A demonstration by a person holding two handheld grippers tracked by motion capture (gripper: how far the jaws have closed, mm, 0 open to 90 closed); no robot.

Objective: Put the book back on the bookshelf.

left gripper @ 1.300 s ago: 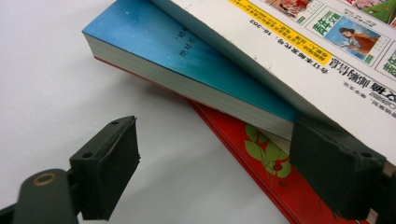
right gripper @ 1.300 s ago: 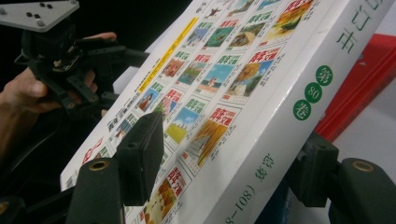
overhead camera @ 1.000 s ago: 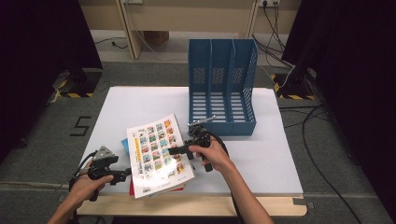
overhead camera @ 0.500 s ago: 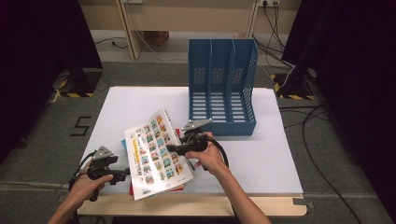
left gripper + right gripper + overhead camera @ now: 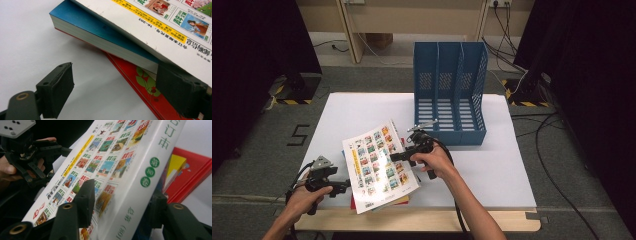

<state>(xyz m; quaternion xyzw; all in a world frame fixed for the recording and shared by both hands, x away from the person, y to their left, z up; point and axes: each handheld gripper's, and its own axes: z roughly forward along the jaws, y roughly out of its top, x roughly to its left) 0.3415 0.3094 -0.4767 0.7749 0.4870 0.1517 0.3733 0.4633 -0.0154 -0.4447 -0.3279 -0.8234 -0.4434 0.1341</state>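
While the right gripper point(image 5: 117, 200) clamps the white book point(image 5: 379, 165) across its spine edge, tilting it above the red book point(image 5: 147, 92), the left gripper point(image 5: 120, 87) stands open beside the stack's corner.

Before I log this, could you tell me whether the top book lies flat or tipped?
Tipped: the top book slants up on its spine side, between the right gripper's jaws.
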